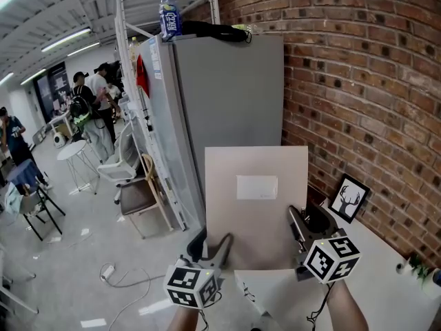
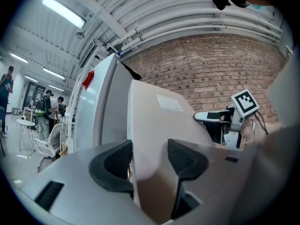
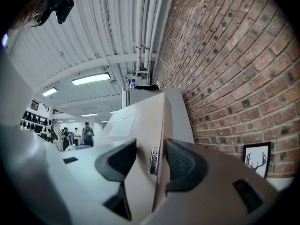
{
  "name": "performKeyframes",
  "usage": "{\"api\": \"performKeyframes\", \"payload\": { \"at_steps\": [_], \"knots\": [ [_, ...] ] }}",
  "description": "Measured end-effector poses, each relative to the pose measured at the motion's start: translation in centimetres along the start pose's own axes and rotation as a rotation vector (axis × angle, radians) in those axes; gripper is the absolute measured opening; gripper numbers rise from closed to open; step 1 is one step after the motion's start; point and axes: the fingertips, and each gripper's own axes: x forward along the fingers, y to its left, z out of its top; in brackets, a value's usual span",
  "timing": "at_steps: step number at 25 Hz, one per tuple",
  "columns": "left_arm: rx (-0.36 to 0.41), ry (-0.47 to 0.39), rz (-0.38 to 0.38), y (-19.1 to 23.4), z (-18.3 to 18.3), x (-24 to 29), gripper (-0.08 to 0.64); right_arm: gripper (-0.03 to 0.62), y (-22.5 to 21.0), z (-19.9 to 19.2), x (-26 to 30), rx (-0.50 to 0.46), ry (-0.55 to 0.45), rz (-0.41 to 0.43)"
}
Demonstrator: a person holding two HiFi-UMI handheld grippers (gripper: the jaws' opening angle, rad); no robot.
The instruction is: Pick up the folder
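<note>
Folder point(image 1: 256, 205), head view: held upright at centre, white counter point(image 1: 386, 281) at 5 o'clock. Pick-up looks made; next calls for an even two-handed carry.
Left gripper view: left hand-held gripper point(image 2: 149, 157) clamped on its edge.
Right gripper view: right hand-held gripper point(image 3: 151, 156) grasping the folder too; brick wall point(image 3: 225, 64) at 2 o'clock.

Brick wall point(image 1: 358, 81) on right, tall grey cabinet point(image 1: 227, 95) against it (water bottle point(image 1: 169, 16) on top). White table point(image 1: 393, 281) below, framed deer print point(image 1: 349, 198) at wall. Grey floor point(image 1: 62, 274), loose cable point(image 1: 131, 278); chairs point(image 1: 134, 185) left. Ceiling strip lights point(image 1: 65, 38), people point(image 1: 93, 102) far back.
</note>
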Motion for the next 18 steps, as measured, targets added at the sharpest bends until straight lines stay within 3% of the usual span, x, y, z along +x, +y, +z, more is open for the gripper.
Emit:
{"api": "performKeyframes", "payload": {
  "at_steps": [18],
  "knots": [
    [0.002, -0.005, 0.009, 0.00, 0.02, -0.55, 0.242, 0.194, 0.45, 0.09, -0.30, -0.008, -0.005, 0.005]
  ]
}}
